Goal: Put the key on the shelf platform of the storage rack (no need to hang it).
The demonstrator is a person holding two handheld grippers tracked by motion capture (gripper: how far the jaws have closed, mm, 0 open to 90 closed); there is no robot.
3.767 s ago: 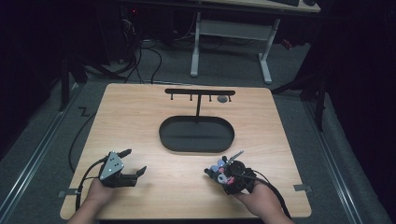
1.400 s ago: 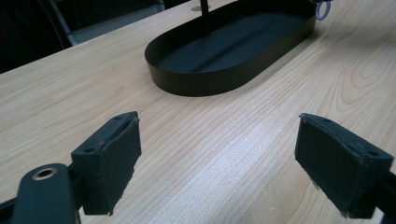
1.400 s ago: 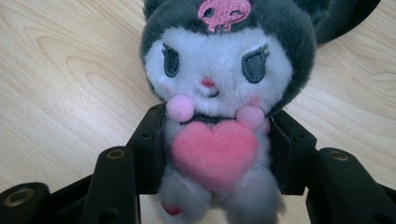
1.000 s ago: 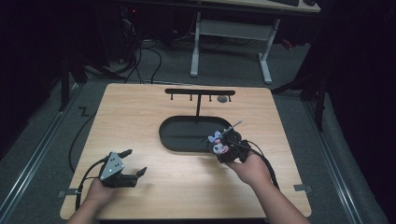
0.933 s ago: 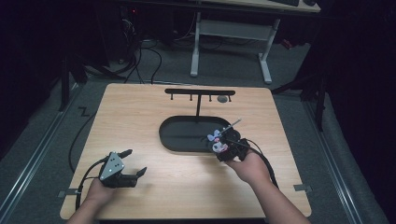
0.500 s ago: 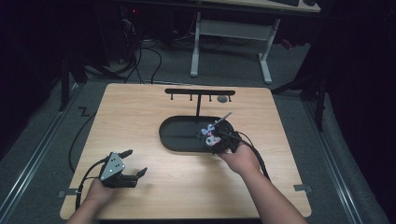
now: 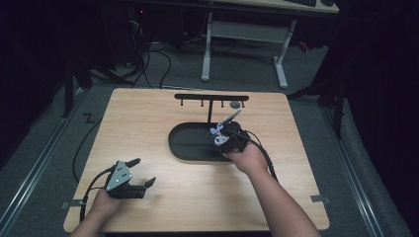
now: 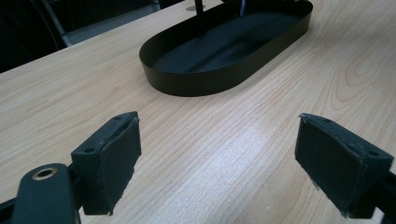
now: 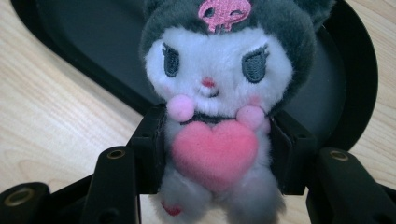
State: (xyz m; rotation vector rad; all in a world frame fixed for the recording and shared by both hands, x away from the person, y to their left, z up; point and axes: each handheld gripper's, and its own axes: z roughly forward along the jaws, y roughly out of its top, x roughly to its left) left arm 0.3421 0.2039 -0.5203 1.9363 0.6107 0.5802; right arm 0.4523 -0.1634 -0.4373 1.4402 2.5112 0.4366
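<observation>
Two grippers are at work on a pale wooden table (image 7: 148, 128), and much of the small toy is hard to read from the high view, where the right gripper (image 7: 228, 139) and hand cover most of it. In the right gripper view the plush toy (image 9: 218, 116) is plain: white face, dark grey hood with a pink skull mark, pink heart on its chest, its ears cut off by the top edge. The jaws are clamped on its body from both sides, holding it above the right end of the black oval tray (image 7: 190, 143). A black hook rack (image 7: 211, 98) stands behind the tray. The left gripper (image 7: 136, 173) rests near the table's front left, jaws spread wide, pads (image 8: 114, 158) bare.
</observation>
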